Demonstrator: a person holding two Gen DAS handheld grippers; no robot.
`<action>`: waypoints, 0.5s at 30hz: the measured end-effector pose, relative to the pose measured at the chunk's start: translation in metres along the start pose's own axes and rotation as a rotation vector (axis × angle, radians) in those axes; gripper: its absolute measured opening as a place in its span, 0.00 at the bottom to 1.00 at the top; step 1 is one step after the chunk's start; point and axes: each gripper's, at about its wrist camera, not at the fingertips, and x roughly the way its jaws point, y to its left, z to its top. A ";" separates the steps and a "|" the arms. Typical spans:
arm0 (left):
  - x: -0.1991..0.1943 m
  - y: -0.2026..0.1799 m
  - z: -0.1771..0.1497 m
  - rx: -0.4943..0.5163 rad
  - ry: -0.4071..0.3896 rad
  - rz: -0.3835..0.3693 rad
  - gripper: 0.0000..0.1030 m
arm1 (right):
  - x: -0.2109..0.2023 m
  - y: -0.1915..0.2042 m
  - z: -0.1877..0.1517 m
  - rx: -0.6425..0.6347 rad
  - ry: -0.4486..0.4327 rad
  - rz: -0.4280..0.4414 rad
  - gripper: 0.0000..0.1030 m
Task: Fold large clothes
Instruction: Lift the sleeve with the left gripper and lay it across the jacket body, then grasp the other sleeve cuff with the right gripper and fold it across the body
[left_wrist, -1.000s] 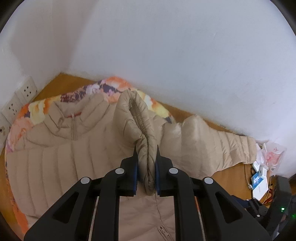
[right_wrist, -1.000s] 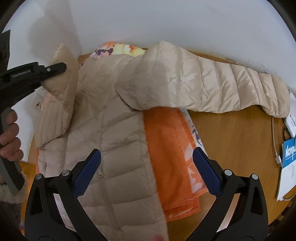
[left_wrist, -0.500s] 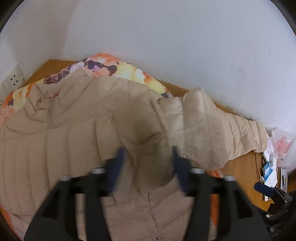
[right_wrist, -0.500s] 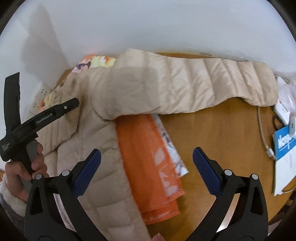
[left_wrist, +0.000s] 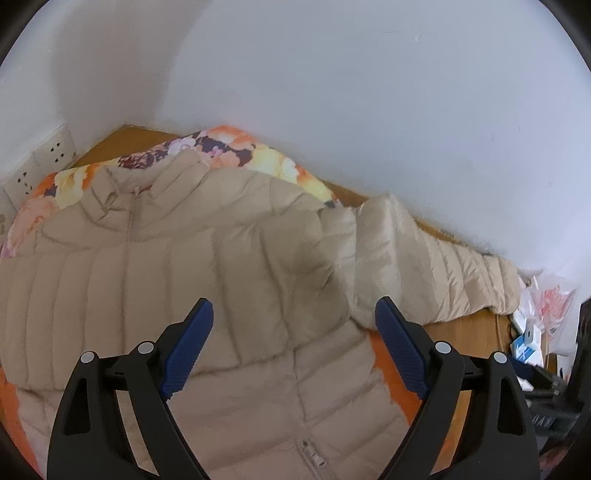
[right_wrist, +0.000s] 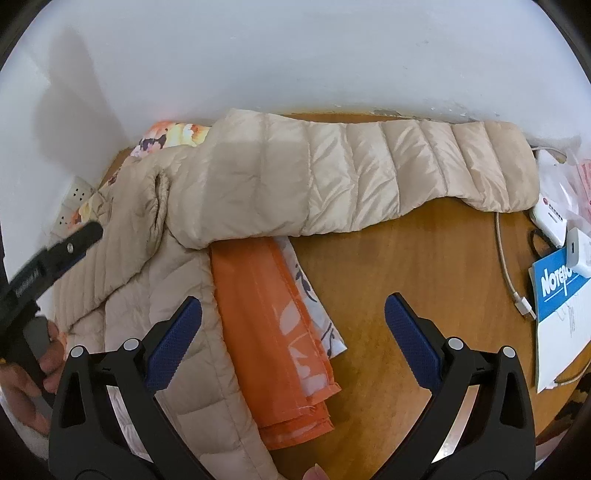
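1. Wooden bench against a white wall carries a beige puffer jacket on floral cloth.
2. Left gripper: jaws just opened, sleeve dropped across the chest.
3. Right gripper: wide open, empty.
4. Next, likely: fold the outstretched right sleeve inward.

A plain white wall meets a brown wooden worktop in a corner, with white sockets on the side wall.

Each claw has black plastic arms, round silver screws and bumpy blue pads. At the lower left, a fluffy white sleeve shows.
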 end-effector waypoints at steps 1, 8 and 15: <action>-0.001 0.001 -0.003 0.004 0.005 0.011 0.83 | 0.000 0.000 0.000 0.002 0.000 0.002 0.96; -0.017 0.013 -0.023 0.034 0.020 0.057 0.83 | 0.006 -0.044 0.008 0.109 -0.021 0.029 0.96; -0.028 0.043 -0.036 0.008 0.029 0.116 0.83 | 0.015 -0.147 0.014 0.431 -0.068 0.172 0.89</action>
